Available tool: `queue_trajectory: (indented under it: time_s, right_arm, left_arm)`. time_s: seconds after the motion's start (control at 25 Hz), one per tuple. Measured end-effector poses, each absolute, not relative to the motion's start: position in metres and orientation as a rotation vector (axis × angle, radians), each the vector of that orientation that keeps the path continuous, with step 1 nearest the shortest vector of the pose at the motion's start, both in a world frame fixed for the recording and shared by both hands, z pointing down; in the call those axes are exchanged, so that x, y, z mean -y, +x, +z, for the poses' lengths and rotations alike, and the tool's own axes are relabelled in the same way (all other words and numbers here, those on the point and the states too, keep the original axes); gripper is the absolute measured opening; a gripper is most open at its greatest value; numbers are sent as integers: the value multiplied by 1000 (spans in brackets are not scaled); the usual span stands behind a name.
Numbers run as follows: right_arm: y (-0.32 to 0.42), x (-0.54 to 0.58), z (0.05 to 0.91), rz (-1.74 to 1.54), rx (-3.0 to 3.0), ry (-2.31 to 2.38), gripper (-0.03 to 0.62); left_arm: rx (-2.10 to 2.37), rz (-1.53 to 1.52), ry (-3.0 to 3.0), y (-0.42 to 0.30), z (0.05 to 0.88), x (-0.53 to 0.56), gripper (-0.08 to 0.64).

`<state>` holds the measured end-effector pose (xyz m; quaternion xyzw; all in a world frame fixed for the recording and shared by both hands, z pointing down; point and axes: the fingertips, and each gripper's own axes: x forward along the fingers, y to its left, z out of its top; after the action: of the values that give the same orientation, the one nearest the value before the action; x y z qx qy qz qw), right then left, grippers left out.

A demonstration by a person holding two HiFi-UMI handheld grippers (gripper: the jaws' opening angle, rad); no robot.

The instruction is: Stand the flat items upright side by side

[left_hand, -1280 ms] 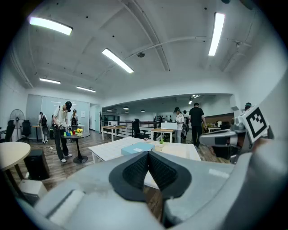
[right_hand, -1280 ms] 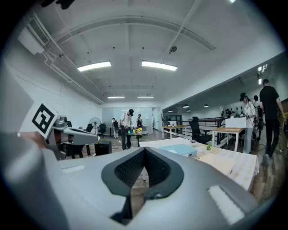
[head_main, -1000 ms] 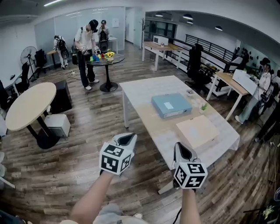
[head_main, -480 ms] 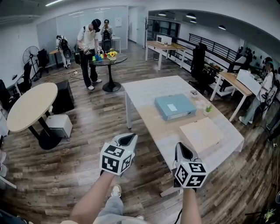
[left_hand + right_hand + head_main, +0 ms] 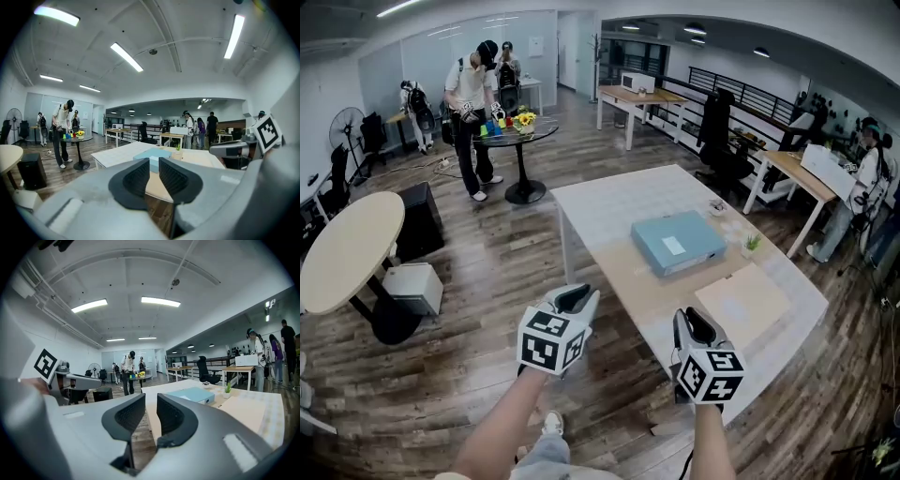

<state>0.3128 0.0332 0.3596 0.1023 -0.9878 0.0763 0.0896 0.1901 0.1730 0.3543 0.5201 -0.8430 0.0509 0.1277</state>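
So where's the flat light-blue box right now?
In the head view the flat light-blue box lies right of centre on the white table, beyond the flat beige box and left of the small green plant.

Lower centre of the head view: the left gripper [image 5: 574, 298] has a pale grey moulded plastic shell that tapers to two black-lined jaws. A white cube with black square markers [image 5: 549, 343] is fixed at its rear, one marker on each visible face. Lower right: the right gripper [image 5: 696, 323] has the same grey shell and black lining, and carries a matching white marker cube [image 5: 709, 373]. In the gripper views, the black pads [image 5: 138, 178] are finely ribbed with curved outer edges, and the housing is smooth and light grey. The forearms [image 5: 502, 427] are uncovered. At bottom centre are a pale grey-blue trouser leg [image 5: 546, 459] and a light-coloured shoe [image 5: 551, 425].
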Motion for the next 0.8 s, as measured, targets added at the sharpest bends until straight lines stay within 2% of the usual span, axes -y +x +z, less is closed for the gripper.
queue_trajectory:
  time_s: [0.36,0.8]
  right_arm:
    - [237,-20,355,260,2901,459,126]
    - [188,-12,357,293,2841,677,231]
  left_arm:
    - [2345,134,1655,98,347,-142,141]
    - [2186,118,1855,33,350,-109,253]
